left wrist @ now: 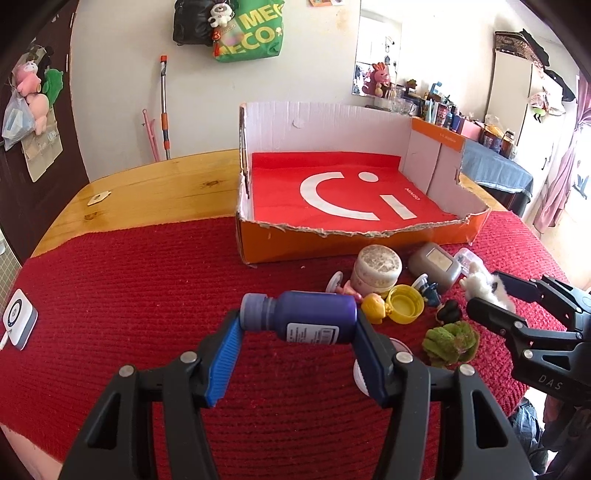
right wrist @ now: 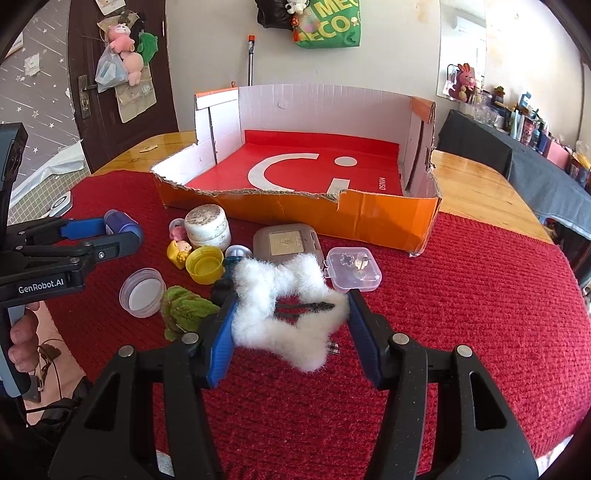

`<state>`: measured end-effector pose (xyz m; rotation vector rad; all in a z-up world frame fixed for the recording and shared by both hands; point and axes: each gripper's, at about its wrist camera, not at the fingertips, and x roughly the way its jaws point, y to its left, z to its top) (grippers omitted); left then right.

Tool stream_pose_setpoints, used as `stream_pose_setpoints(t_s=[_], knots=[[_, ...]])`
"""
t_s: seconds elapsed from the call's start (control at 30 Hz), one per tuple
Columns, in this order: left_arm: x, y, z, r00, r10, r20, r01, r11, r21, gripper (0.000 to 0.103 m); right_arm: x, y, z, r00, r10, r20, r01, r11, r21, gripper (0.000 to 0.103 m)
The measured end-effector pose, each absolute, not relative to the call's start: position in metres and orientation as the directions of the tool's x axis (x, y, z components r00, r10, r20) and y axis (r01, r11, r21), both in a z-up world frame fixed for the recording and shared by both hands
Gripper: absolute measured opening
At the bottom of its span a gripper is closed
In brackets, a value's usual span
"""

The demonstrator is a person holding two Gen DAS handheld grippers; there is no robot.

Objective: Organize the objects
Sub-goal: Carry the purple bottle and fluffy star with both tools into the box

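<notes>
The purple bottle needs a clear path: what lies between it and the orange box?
In the left wrist view, only bare red cloth lies between the purple bottle and the orange box.

Small print on the white label of the dark purple plastic bottle (left wrist: 314, 317) is too blurred to read. The round clear plastic lid (left wrist: 397, 345) is mostly hidden behind the left gripper (left wrist: 299, 328) finger in the left wrist view. The green MECO fabric bag (left wrist: 255, 33) is cut off by the top edge in both views. Contents of the small clear hinged plastic case (right wrist: 354, 268) are too small to identify. The black hair clip (right wrist: 306, 307) is half buried in the fluffy white fur piece (right wrist: 280, 302). The person's hand (right wrist: 22, 339) is cut by the left edge.
</notes>
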<state>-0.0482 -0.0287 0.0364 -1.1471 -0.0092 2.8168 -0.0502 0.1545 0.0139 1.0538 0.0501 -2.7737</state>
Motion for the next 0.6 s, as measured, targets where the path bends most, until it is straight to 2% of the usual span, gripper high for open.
stream_pose_setpoints(t_s=[0.6], knots=[[-0.078, -0.006, 0.063, -0.731, 0.13, -0.67, -0.141, -0.989, -0.038, 0.06, -0.067, 0.153, 0.048, -0.759, -0.198, -0.621, 0.209, -0.976, 0.056, 0.054]])
